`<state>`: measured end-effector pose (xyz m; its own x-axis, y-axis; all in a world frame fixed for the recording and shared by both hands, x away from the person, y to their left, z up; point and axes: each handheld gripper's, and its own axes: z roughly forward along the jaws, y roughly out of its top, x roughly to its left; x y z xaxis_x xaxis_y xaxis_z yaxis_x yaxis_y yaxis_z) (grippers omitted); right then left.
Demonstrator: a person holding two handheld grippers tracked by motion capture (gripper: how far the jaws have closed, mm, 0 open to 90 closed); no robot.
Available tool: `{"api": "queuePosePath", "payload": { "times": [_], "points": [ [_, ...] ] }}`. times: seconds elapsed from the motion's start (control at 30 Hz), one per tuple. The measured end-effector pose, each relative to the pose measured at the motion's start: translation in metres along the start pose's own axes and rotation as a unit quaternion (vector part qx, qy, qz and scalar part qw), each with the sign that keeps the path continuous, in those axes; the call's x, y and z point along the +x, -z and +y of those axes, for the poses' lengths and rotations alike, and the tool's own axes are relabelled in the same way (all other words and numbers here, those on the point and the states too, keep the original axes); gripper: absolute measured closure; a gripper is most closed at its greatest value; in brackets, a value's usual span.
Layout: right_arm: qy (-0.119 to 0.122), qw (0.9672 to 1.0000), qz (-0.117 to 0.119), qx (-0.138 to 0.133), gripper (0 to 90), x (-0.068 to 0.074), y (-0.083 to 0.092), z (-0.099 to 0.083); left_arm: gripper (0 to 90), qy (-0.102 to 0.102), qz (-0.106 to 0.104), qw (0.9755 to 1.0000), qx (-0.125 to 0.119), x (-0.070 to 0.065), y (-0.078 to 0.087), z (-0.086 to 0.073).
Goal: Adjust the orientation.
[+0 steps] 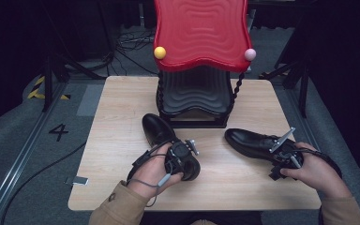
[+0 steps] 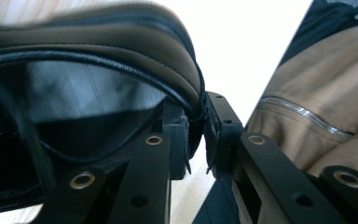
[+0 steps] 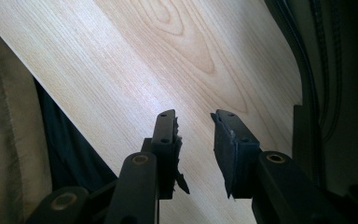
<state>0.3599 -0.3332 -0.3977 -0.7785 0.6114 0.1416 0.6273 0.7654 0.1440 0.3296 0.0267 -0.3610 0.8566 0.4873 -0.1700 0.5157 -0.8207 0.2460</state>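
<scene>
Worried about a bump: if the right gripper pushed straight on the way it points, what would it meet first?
Probably the bare wooden table; nothing lies between the right gripper's open jaws. The black shoe sits off to one side.

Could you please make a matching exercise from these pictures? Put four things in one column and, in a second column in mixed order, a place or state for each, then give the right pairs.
Things:
1. left gripper
2. right gripper
3. glossy black leather shoe at the left
4. small yellow ball

Places or states:
A. on the left corner of the red wavy shelf
B. jaws apart over bare light wooden table
C. its heel rim is between two black jaws
D. closed on a shoe's padded collar

Pairs: 1-D, 2-B, 3-C, 4-A
</scene>
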Motion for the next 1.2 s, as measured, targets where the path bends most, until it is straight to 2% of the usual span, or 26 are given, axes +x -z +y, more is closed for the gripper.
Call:
{"api": "queuePosePath", "payload": {
  "times": [0.07, 0.2, 0.4, 0.47, 0.53, 0.63, 0.8, 0.97, 1.03, 1.07, 1.1, 1.13, 1.2],
  "points": [
    [0.000, 1.0000, 0.001, -0.001, 70.0, 0.001, 0.000, 0.000, 80.3, -0.007, -0.009, 0.9999, 0.002, -0.002, -0.002, 0.004],
    [0.001, 1.0000, 0.003, 0.000, 69.7, 0.001, 0.000, 0.001, 80.7, -0.002, -0.019, 0.9998, -0.005, 0.002, -0.006, 0.012],
    [-0.001, 1.0000, 0.003, -0.003, 68.1, 0.000, 0.000, 0.000, 80.2, -0.001, -0.021, 0.9997, -0.011, 0.003, -0.007, 0.013],
    [-0.001, 1.0000, 0.002, -0.006, 66.8, 0.000, 0.000, 0.000, 74.8, 0.004, -0.014, 0.9997, -0.020, 0.005, -0.004, 0.012],
    [-0.004, 0.9999, 0.006, -0.009, 65.7, 0.002, 0.000, 0.001, 73.5, 0.004, -0.015, 0.9996, -0.022, 0.005, -0.002, 0.011],
    [-0.005, 0.9998, 0.007, -0.018, 64.1, 0.004, 0.001, 0.004, 70.9, 0.008, -0.024, 0.9990, -0.036, 0.008, 0.006, 0.005],
    [-0.011, 0.9991, 0.011, -0.040, 62.3, 0.010, 0.002, 0.014, 67.9, 0.018, -0.019, 0.9983, -0.051, 0.011, 0.017, -0.004],
    [-0.012, 0.9963, 0.020, -0.083, 61.6, 0.020, 0.009, 0.029, 66.5, 0.030, -0.016, 0.9975, -0.061, 0.017, 0.027, -0.014],
    [-0.009, 0.9960, 0.021, -0.087, 61.6, 0.022, 0.010, 0.031, 65.7, 0.038, -0.013, 0.9971, -0.065, 0.020, 0.030, -0.018],
    [-0.001, 0.9947, 0.029, -0.099, 61.6, 0.026, 0.011, 0.038, 64.3, 0.044, -0.011, 0.9968, -0.065, 0.023, 0.032, -0.022],
    [-0.001, 0.9947, 0.029, -0.099, 61.6, 0.026, 0.011, 0.038, 64.3, 0.046, -0.008, 0.9967, -0.066, 0.025, 0.034, -0.024],
    [0.001, 0.9934, 0.030, -0.111, 61.1, 0.029, 0.011, 0.044, 64.1, 0.056, -0.005, 0.9963, -0.064, 0.029, 0.038, -0.030],
    [0.000, 0.9931, 0.034, -0.112, 60.9, 0.030, 0.011, 0.047, 64.1, 0.059, -0.006, 0.9960, -0.067, 0.031, 0.038, -0.032]
  ]
}}
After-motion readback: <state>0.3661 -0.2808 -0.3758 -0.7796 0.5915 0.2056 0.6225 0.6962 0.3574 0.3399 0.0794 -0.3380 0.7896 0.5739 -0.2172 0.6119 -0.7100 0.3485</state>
